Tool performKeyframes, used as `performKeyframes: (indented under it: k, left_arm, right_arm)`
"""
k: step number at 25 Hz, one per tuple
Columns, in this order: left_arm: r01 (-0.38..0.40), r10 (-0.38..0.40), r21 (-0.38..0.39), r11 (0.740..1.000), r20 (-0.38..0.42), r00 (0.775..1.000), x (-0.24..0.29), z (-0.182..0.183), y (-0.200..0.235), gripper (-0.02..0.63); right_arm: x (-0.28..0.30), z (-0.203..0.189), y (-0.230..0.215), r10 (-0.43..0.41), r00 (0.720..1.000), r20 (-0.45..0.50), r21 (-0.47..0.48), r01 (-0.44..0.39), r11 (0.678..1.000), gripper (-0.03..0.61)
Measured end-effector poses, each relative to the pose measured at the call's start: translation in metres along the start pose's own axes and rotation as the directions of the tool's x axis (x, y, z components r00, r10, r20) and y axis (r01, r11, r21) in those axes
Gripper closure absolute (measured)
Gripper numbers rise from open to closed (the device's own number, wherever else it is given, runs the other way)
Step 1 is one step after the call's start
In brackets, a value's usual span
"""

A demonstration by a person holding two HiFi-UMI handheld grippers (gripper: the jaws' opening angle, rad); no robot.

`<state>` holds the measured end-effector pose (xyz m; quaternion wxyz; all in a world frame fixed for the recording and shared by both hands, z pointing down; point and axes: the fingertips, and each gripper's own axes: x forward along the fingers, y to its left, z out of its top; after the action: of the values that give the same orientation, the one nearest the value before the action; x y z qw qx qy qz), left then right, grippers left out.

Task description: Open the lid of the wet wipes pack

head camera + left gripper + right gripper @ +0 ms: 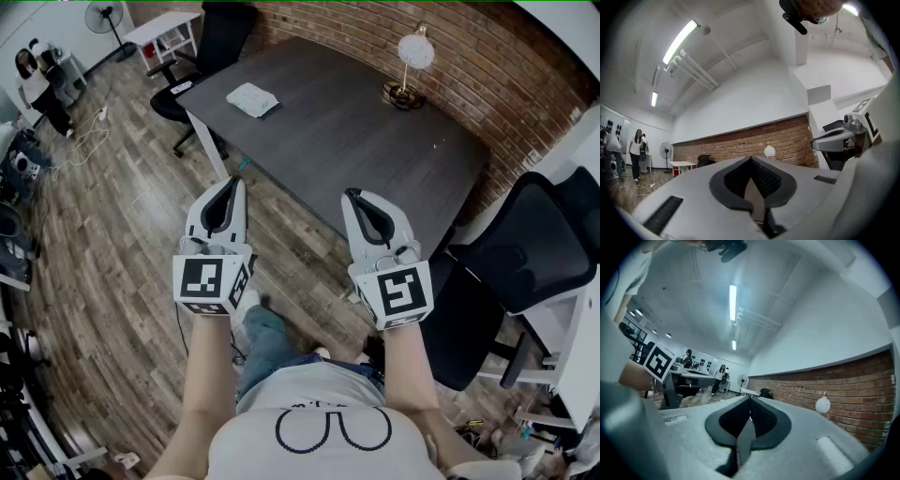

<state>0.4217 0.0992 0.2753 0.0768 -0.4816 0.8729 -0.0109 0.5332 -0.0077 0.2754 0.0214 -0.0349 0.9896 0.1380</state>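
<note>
The wet wipes pack (252, 99), white and flat, lies near the far left corner of the dark grey table (356, 150). Both grippers are held well short of the table, over the wooden floor. In the head view my left gripper (230, 184) is shut with nothing in it, tips pointing toward the table's near left edge. At the right, my right gripper (354, 195) is also shut and empty. The left gripper view shows its jaws (751, 159) meeting at the tip, and the right gripper view shows the same (750, 398). Neither gripper view shows the pack.
A white globe lamp (410, 64) stands at the table's far right by the brick wall. Black office chairs sit at the right (525, 253) and at the far left end (202, 56). A white side table (164, 33), a fan (103, 17) and people (37, 84) are at the far left.
</note>
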Motion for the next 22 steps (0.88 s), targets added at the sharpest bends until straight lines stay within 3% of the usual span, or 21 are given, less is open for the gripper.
performKeyframes:
  k: [9,14,22]
  left_arm:
    - [0.033,-0.033,0.001,0.999,0.006,0.999,0.040,-0.011,0.062,0.615]
    - [0.058,-0.058,0.005,0.998,-0.008,0.998,0.074,-0.021,0.121,0.615]
    - [0.113,-0.113,-0.012,0.994,-0.047,0.992,0.132,-0.052,0.226,0.615]
  right_arm:
    - [0.069,-0.001,0.005,-0.030,1.000,-0.011,-0.006,0.029,1.000,0.577]
    - [0.135,0.001,0.010,-0.060,0.998,0.007,0.042,0.059,0.997,0.577]
    - [0.256,-0.011,0.038,-0.079,0.996,-0.046,0.036,0.081,0.996,0.577]
